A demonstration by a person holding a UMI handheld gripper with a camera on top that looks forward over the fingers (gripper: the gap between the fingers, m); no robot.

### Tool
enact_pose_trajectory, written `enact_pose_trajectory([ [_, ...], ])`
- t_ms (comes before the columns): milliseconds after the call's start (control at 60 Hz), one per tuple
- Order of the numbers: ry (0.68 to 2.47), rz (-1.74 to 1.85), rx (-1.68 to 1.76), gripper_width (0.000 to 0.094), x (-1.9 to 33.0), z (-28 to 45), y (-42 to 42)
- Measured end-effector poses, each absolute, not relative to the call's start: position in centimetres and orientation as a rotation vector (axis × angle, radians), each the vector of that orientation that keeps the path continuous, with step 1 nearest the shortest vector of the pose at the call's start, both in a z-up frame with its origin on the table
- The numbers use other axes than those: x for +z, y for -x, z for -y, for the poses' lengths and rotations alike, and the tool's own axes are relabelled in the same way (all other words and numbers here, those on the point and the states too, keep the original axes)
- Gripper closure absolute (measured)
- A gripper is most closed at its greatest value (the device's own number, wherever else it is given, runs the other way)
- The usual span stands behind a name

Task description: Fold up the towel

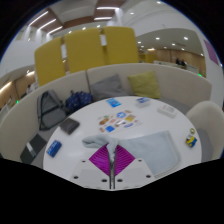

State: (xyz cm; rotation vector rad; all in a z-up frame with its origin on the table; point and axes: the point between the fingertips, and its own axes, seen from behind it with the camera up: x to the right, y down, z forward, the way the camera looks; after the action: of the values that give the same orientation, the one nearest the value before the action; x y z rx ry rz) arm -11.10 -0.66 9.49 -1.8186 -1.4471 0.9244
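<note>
Grey towel point(155, 152): we see it flat on the white table point(95, 125).
Gripper point(111, 160): 2 fingers together, holding nothing.

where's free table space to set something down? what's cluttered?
Bare patch on the white table: between the small items in the middle and the dark thing at its left rim. Cluttered: middle, just beyond the grey towel. The towel lies just ahead of the gripper, beside its fingers.

I saw a round white bench point(150, 125); on it lay a grey towel point(158, 152), scattered small coloured items point(118, 123) and a blue object point(53, 149).
</note>
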Motion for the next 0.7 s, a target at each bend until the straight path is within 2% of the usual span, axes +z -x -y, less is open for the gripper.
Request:
enact_pose_trajectory([
  [67, 1.861, 1.353, 0.925, 0.0889, 10.8, -3.6, 11.2],
  [150, 1.896, 1.282, 0.844, 0.0890, 10.1, -9.7, 10.7],
  [267, 1.941, 1.242, 0.685, 0.0884, 6.1, -17.1, 9.1],
  [317, 1.957, 1.248, 0.604, 0.0848, 4.0, -19.6, 8.4],
  [400, 1.968, 1.281, 0.525, 0.0729, 0.8, -21.9, 7.9],
  [500, 1.960, 1.270, 0.482, 0.0290, 0.4, -23.9, 7.2],
  [550, 1.962, 1.251, 0.461, 0.0198, 1.0, -24.9, 6.5],
  [600, 1.978, 1.244, 0.472, 0.0045, 1.9, -25.2, 5.7],
  [650, 1.990, 1.244, 0.489, 0.0084, 3.0, -25.2, 4.8],
  [700, 1.990, 1.246, 0.506, 0.0077, 4.6, -25.1, 3.6],
])
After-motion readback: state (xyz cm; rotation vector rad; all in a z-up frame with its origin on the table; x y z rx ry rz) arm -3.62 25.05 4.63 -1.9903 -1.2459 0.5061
